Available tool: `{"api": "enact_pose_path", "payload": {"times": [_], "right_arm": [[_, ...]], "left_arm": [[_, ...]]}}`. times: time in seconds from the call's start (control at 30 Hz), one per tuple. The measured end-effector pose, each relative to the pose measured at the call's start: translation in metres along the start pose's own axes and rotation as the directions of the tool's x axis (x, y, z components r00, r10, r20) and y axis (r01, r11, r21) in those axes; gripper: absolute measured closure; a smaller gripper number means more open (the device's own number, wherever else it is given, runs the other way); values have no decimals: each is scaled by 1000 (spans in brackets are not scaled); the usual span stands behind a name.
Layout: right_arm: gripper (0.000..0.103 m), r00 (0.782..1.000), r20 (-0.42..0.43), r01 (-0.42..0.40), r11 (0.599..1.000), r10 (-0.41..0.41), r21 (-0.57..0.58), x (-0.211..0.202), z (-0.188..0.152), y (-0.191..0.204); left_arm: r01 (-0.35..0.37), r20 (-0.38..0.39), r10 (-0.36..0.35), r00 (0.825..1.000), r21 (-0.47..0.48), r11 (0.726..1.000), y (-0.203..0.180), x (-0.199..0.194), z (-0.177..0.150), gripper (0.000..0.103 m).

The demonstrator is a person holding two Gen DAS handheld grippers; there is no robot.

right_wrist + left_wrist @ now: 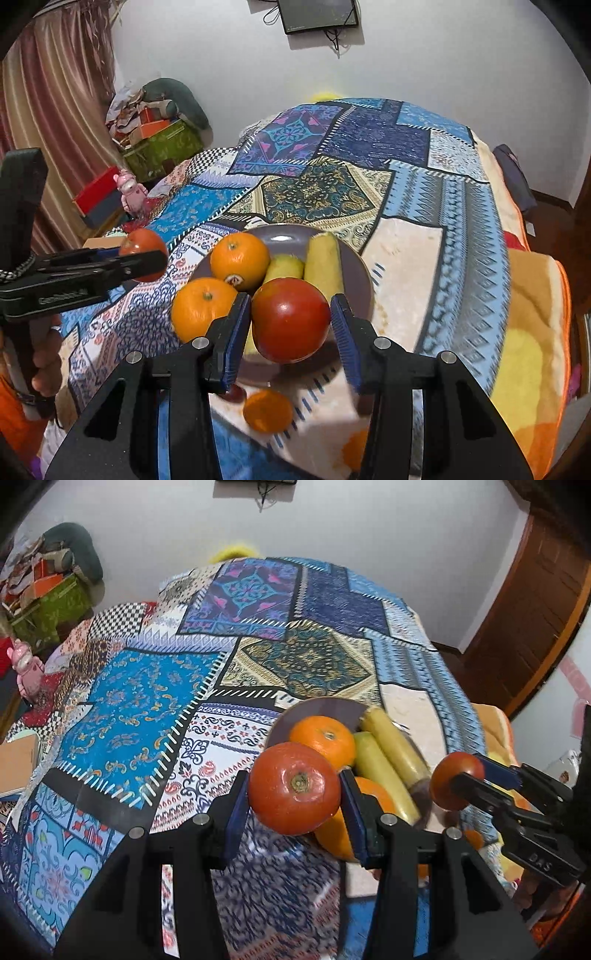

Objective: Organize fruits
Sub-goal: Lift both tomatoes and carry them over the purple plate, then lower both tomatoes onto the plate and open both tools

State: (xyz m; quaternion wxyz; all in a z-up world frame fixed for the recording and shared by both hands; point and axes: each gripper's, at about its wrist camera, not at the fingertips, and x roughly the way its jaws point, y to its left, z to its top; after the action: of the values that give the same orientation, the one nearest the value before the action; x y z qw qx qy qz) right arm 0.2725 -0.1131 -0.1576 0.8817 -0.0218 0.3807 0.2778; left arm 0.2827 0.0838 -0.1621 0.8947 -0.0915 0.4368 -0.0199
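Note:
My left gripper (pixel 293 788) is shut on a red tomato (pixel 294 788) and holds it above the bed, left of a purple plate (pixel 317 707). My right gripper (pixel 290 321) is shut on a second red tomato (pixel 290 319) just over the plate (pixel 354 266). The plate holds two oranges (pixel 240 260) (pixel 201 308) and two yellow-green bananas (pixel 325 264). The right gripper with its tomato (pixel 456 779) shows at the right of the left wrist view. The left gripper's tomato (pixel 144 251) shows at the left of the right wrist view.
A patchwork blanket (pixel 369 162) covers the bed. A loose orange (pixel 267 410) and a small dark red fruit (pixel 233 393) lie on the blanket below the plate. A pink toy (pixel 131 192) and boxes (pixel 162 140) stand at the far left by a curtain.

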Motion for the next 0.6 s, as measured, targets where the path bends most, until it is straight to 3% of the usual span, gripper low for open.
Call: {"api": "enact_pose_path", "payload": {"times": [0.43,0.6], "right_arm": [[62,999,-32,34,999,-34,-5,42,17,3],[61,999,-21,36,999,-36,16,43,18,1]], "left_arm": [[56,-101,-58,993,-26,998,7,51,7,55],[33,-96,-34,995,-12,999,4,53,6,55]]}}
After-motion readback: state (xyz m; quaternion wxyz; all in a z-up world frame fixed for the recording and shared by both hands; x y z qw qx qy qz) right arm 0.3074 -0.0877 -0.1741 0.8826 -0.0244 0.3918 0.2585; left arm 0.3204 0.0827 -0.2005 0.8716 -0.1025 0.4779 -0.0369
